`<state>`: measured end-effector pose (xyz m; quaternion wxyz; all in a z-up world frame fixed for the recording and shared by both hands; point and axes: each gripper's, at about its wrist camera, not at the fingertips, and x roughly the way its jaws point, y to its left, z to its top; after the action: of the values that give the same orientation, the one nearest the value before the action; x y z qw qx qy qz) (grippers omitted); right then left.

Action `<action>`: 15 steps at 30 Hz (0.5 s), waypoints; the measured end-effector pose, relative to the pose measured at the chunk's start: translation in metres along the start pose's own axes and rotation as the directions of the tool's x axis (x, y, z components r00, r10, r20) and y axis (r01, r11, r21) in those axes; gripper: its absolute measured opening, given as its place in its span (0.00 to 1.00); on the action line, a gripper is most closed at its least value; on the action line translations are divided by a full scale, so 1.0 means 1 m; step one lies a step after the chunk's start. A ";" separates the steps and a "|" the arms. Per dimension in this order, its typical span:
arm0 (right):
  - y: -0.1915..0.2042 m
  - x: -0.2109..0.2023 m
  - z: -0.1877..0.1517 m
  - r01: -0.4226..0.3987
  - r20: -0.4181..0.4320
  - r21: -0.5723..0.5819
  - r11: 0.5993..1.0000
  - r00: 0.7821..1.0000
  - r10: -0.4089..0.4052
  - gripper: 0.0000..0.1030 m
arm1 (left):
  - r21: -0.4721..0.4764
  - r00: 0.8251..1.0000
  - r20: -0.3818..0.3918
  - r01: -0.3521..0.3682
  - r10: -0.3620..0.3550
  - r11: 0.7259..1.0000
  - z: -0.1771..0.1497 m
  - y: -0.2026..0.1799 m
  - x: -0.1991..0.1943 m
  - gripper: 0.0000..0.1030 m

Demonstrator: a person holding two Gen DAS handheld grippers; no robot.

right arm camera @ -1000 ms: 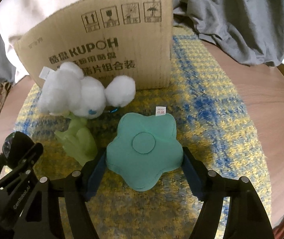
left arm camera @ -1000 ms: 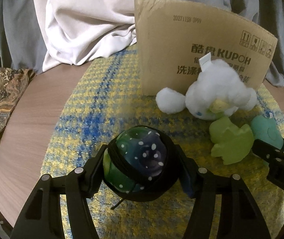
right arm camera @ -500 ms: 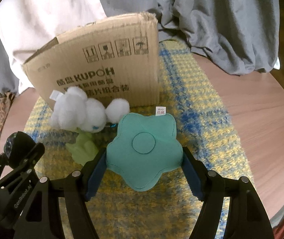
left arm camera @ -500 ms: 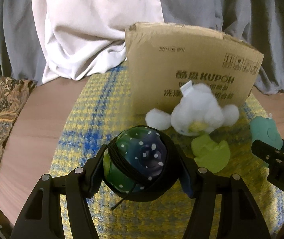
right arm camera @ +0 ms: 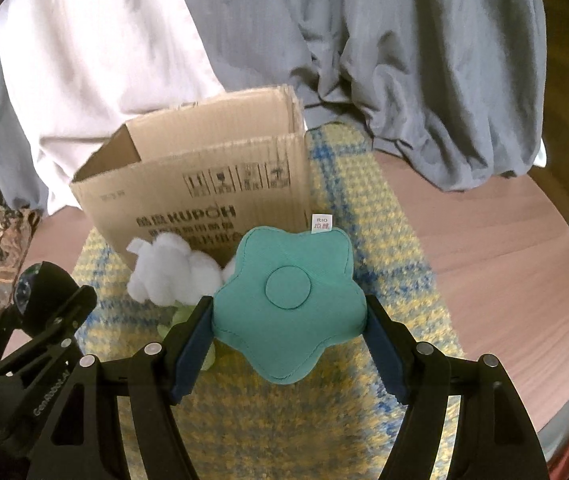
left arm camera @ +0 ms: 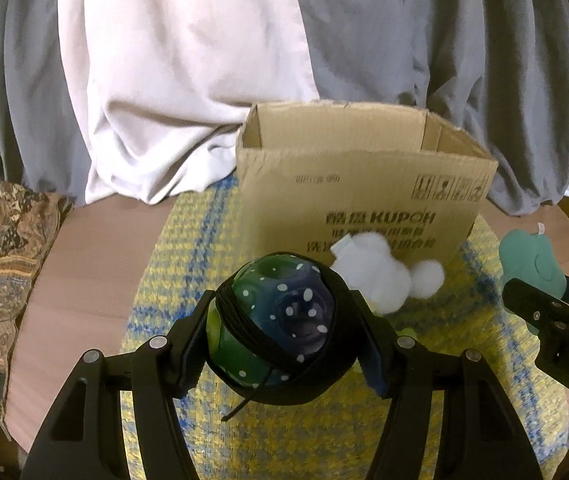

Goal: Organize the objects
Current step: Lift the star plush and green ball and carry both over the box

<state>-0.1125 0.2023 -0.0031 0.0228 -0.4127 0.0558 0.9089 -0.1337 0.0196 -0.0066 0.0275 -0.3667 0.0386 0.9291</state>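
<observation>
Dark spotted rubber fills my left fingers [left arm camera: 280, 334]: they are clamped on one green-and-purple ball [left arm camera: 274, 324], while my right fingers [right arm camera: 288, 338] squeeze one teal star cushion [right arm camera: 290, 302], both held above the checked mat [right arm camera: 368, 208]. I judge this the carry step; next each toy must clear the rim of the one open cardboard box [left arm camera: 360, 184] on the counter [right arm camera: 496, 240]. One white plush [left arm camera: 372, 276] and one pale green toy [right arm camera: 182, 316] lie before it.
</observation>
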 end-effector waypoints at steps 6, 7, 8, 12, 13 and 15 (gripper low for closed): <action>0.003 -0.019 0.015 0.000 0.041 -0.007 1.000 0.999 0.001 0.70 | -0.003 0.999 0.036 0.009 -0.009 1.000 0.017 -0.002 -0.011 0.61; 0.003 -0.022 0.017 0.000 0.048 -0.009 1.000 0.999 0.001 0.70 | -0.003 0.999 0.042 0.010 -0.010 1.000 0.020 -0.002 -0.013 0.61; 0.004 -0.024 0.020 0.000 0.054 -0.010 1.000 0.999 0.001 0.70 | -0.004 0.999 0.048 0.012 -0.012 1.000 0.024 -0.002 -0.015 0.61; 0.005 -0.031 0.030 -0.002 0.070 -0.013 1.000 0.998 0.003 0.70 | -0.003 0.998 0.066 0.015 -0.015 1.000 0.034 -0.001 -0.021 0.61; 0.006 -0.032 0.032 -0.003 0.074 -0.014 1.000 0.997 0.004 0.70 | -0.003 0.997 0.071 0.017 -0.016 1.000 0.037 -0.001 -0.023 0.61; 0.007 -0.035 0.036 -0.005 0.080 -0.016 1.000 0.997 0.006 0.70 | -0.002 0.997 0.081 0.017 -0.016 1.000 0.043 0.000 -0.025 0.61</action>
<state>-0.1175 0.1998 0.0472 0.0193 -0.3761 0.0488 0.9251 -0.1447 0.0234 0.0419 0.0363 -0.3288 0.0332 0.9431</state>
